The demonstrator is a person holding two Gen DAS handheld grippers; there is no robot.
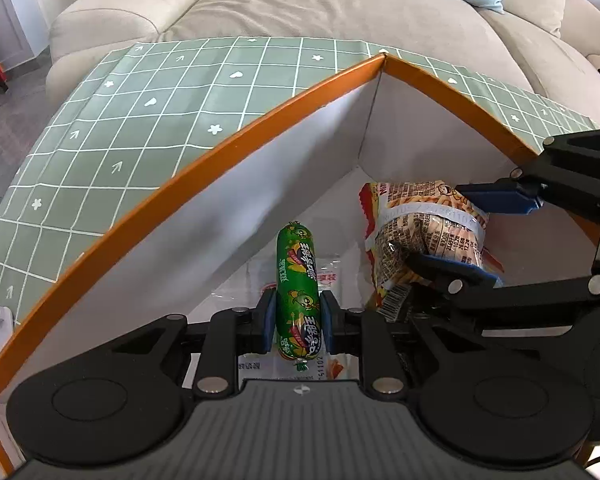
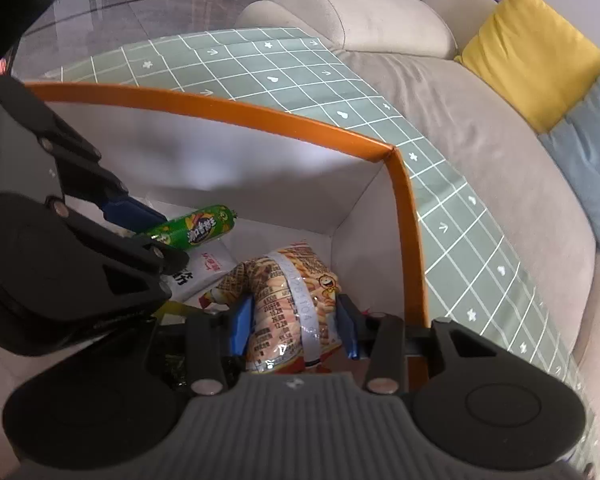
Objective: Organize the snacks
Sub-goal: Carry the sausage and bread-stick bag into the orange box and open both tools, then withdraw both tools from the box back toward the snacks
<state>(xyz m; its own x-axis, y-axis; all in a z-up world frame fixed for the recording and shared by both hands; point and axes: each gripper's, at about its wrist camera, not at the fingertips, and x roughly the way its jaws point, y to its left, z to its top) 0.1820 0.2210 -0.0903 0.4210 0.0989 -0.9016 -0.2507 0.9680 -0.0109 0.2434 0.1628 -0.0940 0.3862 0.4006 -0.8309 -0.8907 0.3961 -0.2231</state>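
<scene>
Sausage (image 1: pixel 299 294): green, clamped by the left gripper (image 1: pixel 299 322) inside the box (image 1: pixel 236 148).
Snack bag (image 2: pixel 294 304): pinched by the right gripper (image 2: pixel 296 328), at the box's far-right corner.
Packets (image 2: pixel 210 266): lying on the box floor beneath.

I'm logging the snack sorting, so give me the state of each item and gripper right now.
Green sausage stick: held, inside the box.
Snack bag: held, inside the box.
Orange-rimmed box: open-topped, white packets on its floor.
Left hand-held gripper: shut on the sausage.
Right hand-held gripper: shut on the bag.
</scene>
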